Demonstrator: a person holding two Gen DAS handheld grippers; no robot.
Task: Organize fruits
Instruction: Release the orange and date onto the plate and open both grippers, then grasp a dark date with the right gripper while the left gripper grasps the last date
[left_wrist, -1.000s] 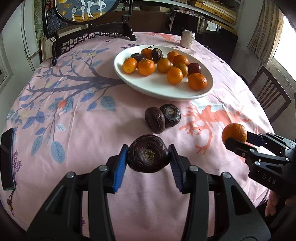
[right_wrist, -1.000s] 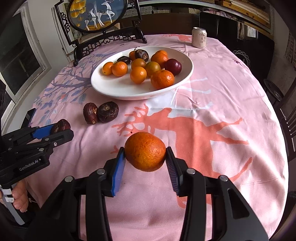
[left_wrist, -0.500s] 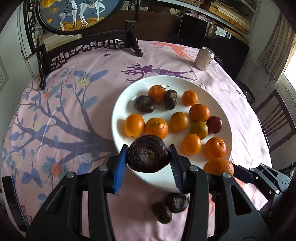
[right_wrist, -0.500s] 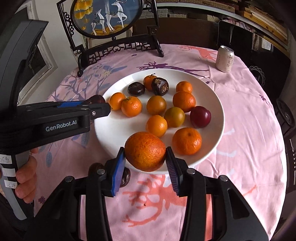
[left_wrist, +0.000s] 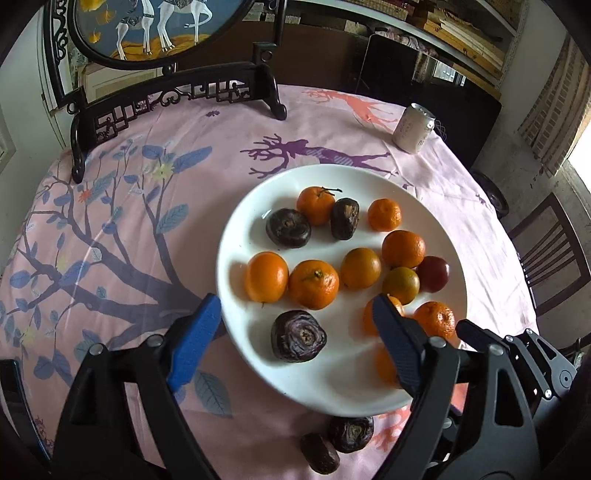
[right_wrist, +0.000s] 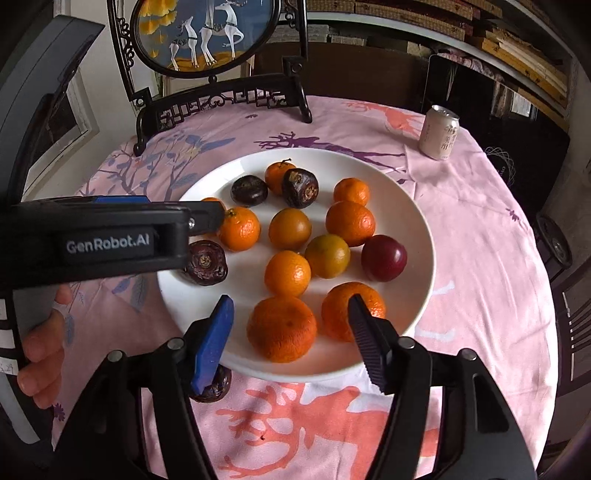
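Two wrinkled dark purple fruits (left_wrist: 338, 441) are seen on the pink printed tablecloth (left_wrist: 155, 206), just before the white oval plate (left_wrist: 236, 258). Both the left gripper (left_wrist: 295, 345) and right gripper (right_wrist: 290, 341) are spread wide, empty. Between their fingers, a dark shrivelled fruit (left_wrist: 297, 335) and a large round orange (right_wrist: 281, 328) lie on the plate.

One white plate (left_wrist: 343, 373) carries ten oranges (left_wrist: 313, 284), one of them greenish, along with three dark wrinkled fruits (left_wrist: 288, 227) and a single red plum (left_wrist: 434, 273). Two more dark wrinkled fruits lie off the plate on the table (left_wrist: 184, 129), making five of that kind in all. There is also one drink can (left_wrist: 413, 127) and one round picture screen (left_wrist: 147, 29).
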